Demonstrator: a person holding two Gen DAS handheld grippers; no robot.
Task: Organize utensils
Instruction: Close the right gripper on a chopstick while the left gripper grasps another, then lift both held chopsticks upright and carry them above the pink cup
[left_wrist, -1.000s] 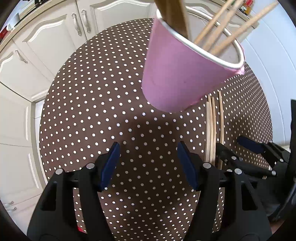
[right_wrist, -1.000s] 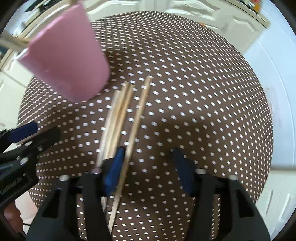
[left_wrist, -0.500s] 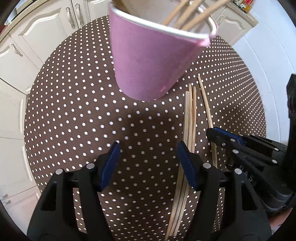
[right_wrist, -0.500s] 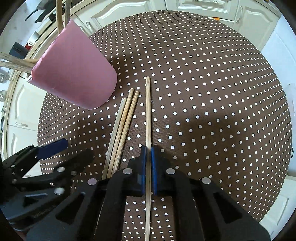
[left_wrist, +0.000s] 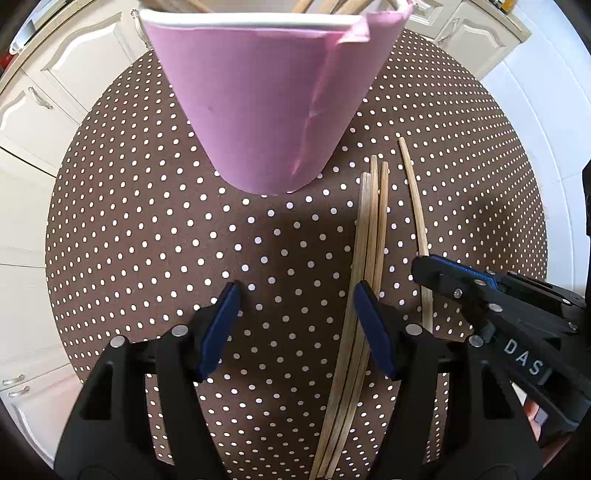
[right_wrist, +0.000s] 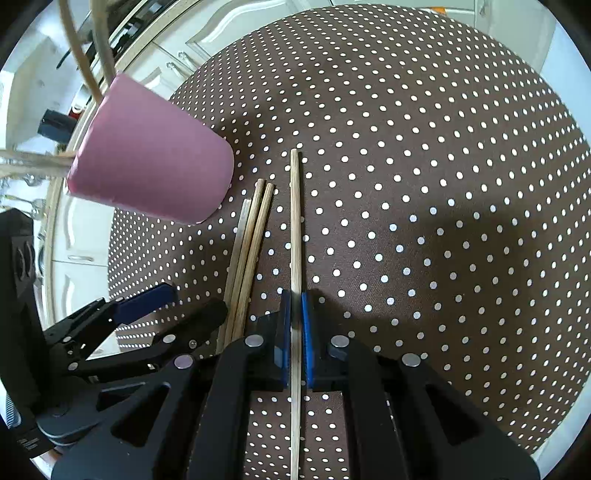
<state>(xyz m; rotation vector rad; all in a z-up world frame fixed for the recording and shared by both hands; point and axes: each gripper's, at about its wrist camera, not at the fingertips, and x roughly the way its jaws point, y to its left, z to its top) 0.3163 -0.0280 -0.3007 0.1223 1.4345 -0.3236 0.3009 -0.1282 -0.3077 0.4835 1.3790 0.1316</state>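
Right gripper (right_wrist: 294, 317) fingers, earlier spread, now pinch one chopstick (right_wrist: 294, 221); left gripper (left_wrist: 295, 314) stays spread.

My right gripper (right_wrist: 294, 328) has clamped onto the lone chopstick (right_wrist: 295, 221); the pink cup (left_wrist: 266, 103) now fills the left view's top.

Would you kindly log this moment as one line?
right gripper: shut on single chopstick | left gripper: open, empty | three chopsticks: on table | pink cup: holds sticks
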